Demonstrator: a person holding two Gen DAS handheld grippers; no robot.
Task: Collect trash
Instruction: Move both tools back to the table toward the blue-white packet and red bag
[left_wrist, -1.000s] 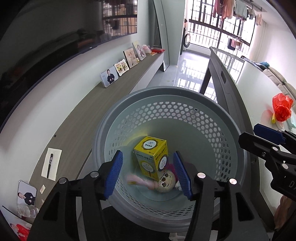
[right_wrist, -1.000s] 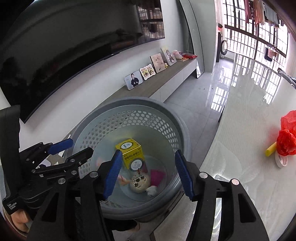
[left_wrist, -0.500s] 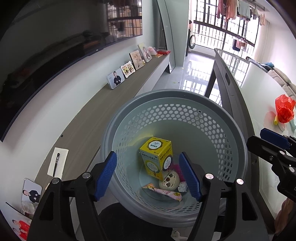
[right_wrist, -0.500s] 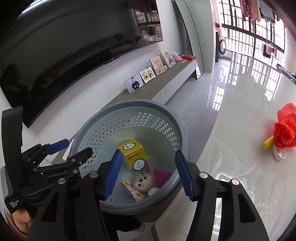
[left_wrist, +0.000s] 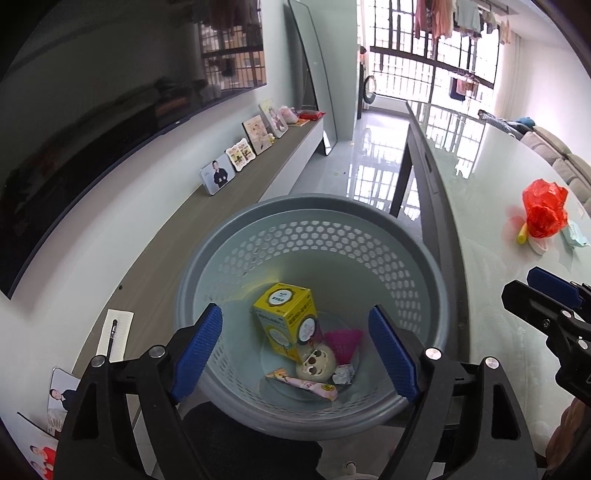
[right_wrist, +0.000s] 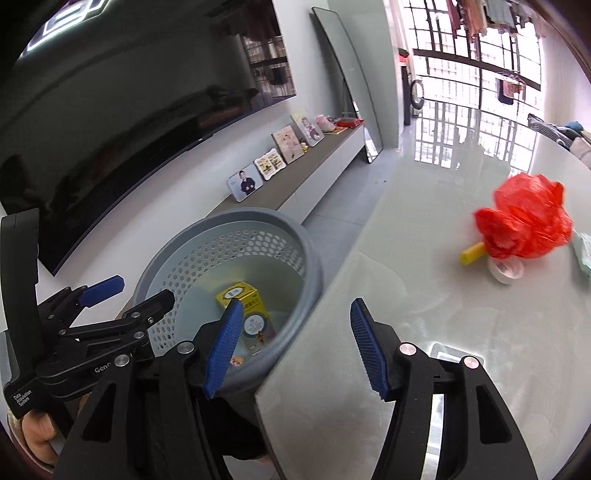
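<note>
Above a grey perforated basket that stands on the floor against the edge of the pale glass worktop, our left gripper hangs with its blue-padded jaws spreading wider and nothing between them. Down in the basket lie a yellow carton, a small round doll face, a pink snack wrapper, a crumpled silver foil and a magenta scrap, the doll face touching the carton's lower corner and the wrapper just in front of it. Our right gripper sits over the worktop's near edge beside the basket, its jaws partly apart and easing open, also empty. Well beyond it on the worktop, a crumpled red plastic bag rests against a yellow tube and a white tape roll, with a pale green packet at its far side. Along the wall, a low cabinet carries a row of framed photos beneath a dark television
</note>
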